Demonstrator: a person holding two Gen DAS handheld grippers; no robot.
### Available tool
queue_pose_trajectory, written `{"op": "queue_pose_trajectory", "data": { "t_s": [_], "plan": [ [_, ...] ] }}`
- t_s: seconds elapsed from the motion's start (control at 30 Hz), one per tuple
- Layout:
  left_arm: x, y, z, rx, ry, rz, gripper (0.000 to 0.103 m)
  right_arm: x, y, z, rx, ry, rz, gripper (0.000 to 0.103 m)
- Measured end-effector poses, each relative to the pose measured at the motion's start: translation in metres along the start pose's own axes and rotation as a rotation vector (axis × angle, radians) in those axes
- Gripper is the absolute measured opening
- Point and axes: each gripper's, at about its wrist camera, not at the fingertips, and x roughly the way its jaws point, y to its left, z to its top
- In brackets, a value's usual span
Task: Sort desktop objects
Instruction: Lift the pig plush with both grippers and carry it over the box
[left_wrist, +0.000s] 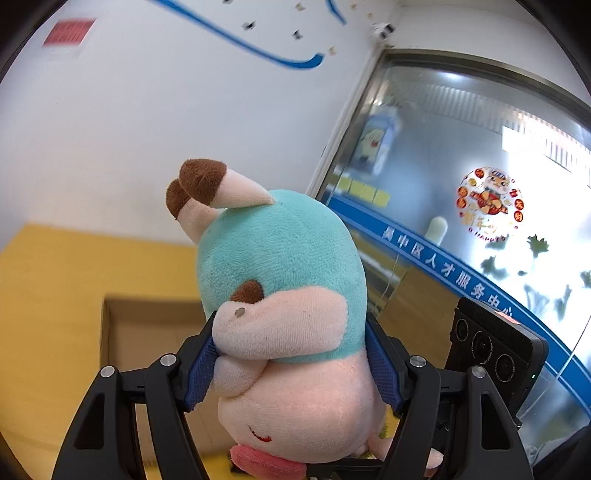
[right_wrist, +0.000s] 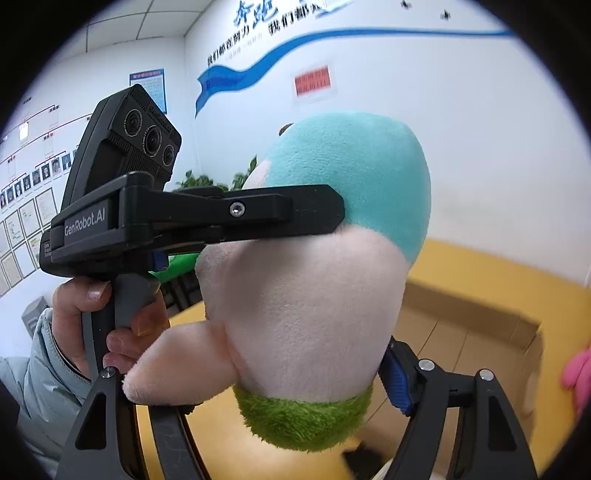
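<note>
A plush toy (left_wrist: 280, 258) with a teal back, pale pink belly and brown-tipped ears hangs in the air above the table. My left gripper (left_wrist: 291, 336) is shut on it, its blue pads (left_wrist: 201, 365) pressing into both flanks. In the right wrist view the same plush toy (right_wrist: 314, 295) shows its pink belly and a green fringe at the bottom. My right gripper (right_wrist: 266, 373) is clamped on its lower part; one blue pad (right_wrist: 395, 376) shows, the other is hidden behind a plush limb. The left gripper (right_wrist: 328, 214), held by a hand (right_wrist: 81, 314), grips the toy from the side.
An open cardboard box (left_wrist: 147, 325) (right_wrist: 461, 332) sits on the yellow table (left_wrist: 48, 295) beneath the toy. Something pink (right_wrist: 576, 373) lies at the right edge. A glass partition (left_wrist: 461, 184) and white walls stand behind.
</note>
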Motion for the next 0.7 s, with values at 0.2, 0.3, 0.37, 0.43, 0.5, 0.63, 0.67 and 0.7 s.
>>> {"op": "queue_pose_trajectory", "data": {
  "t_s": [0.2, 0.3, 0.37, 0.43, 0.5, 0.63, 0.67, 0.7],
  "plan": [
    [0.002, -0.016, 0.093, 0.099, -0.109, 0.005, 0.076, -0.009, -0.018, 0.086, -0.079, -0.112, -0.025, 0.075],
    [0.006, -0.013, 0.127, 0.123, -0.127, 0.026, 0.076, -0.002, -0.03, 0.117, -0.086, -0.139, -0.016, 0.075],
    [0.014, -0.006, 0.144, 0.142, -0.123, 0.042, 0.076, 0.002, -0.039, 0.128, -0.081, -0.151, -0.008, 0.075],
    [0.023, 0.002, 0.152, 0.136, -0.116, 0.058, 0.076, 0.013, -0.051, 0.135, -0.064, -0.152, 0.008, 0.075],
    [0.036, 0.018, 0.154, 0.122, -0.1, 0.076, 0.076, 0.016, -0.055, 0.133, -0.048, -0.142, 0.024, 0.075],
    [0.071, 0.055, 0.142, 0.075, -0.038, 0.102, 0.076, 0.063, -0.084, 0.12, 0.0, -0.097, 0.045, 0.075],
    [0.081, 0.067, 0.137, 0.058, -0.019, 0.109, 0.076, 0.074, -0.086, 0.113, 0.013, -0.083, 0.05, 0.075],
    [0.089, 0.079, 0.133, 0.042, -0.001, 0.115, 0.076, 0.091, -0.095, 0.105, 0.033, -0.065, 0.059, 0.075]
  ]
}}
